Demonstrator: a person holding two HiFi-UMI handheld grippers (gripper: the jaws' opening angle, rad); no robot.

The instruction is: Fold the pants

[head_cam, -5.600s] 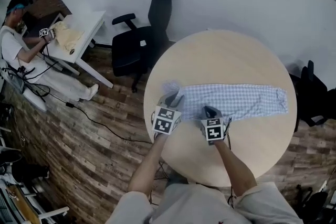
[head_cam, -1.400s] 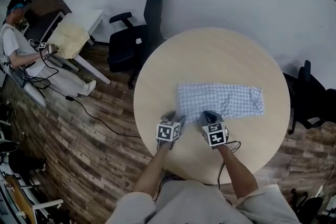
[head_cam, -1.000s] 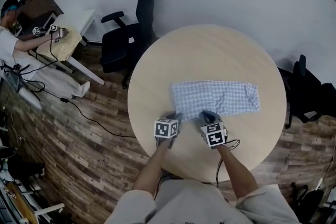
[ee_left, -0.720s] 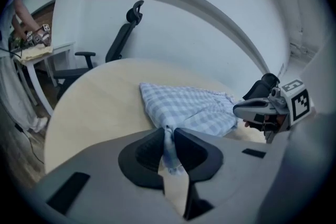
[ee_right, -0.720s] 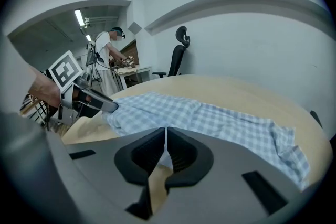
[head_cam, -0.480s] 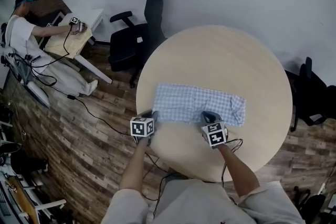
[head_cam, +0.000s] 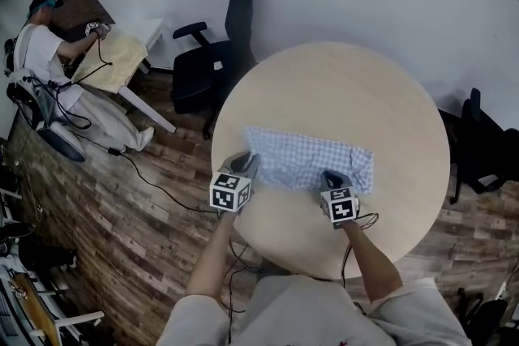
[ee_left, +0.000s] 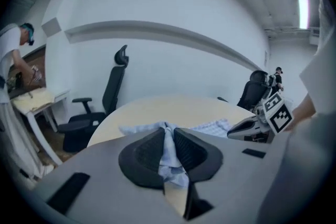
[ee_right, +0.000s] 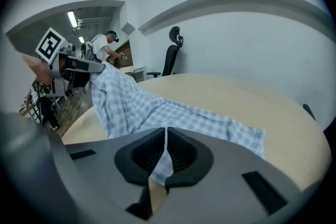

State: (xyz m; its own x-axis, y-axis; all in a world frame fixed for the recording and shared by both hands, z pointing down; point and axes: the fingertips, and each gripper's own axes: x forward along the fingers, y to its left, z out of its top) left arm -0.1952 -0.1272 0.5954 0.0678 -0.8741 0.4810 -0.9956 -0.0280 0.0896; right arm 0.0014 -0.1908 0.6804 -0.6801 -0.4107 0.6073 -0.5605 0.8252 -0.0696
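In the lower part of the head view the person wears a pale short-sleeved top [head_cam: 308, 316], grey or white as far as the dim light shows. The left gripper [head_cam: 243, 167] and right gripper [head_cam: 332, 177] are grey with dark ribbed pads [ee_left: 143, 153]. Each carries a white cube [head_cam: 230, 192] of black square markers, and a thin black cable [head_cam: 366, 218] loops beside the right one.
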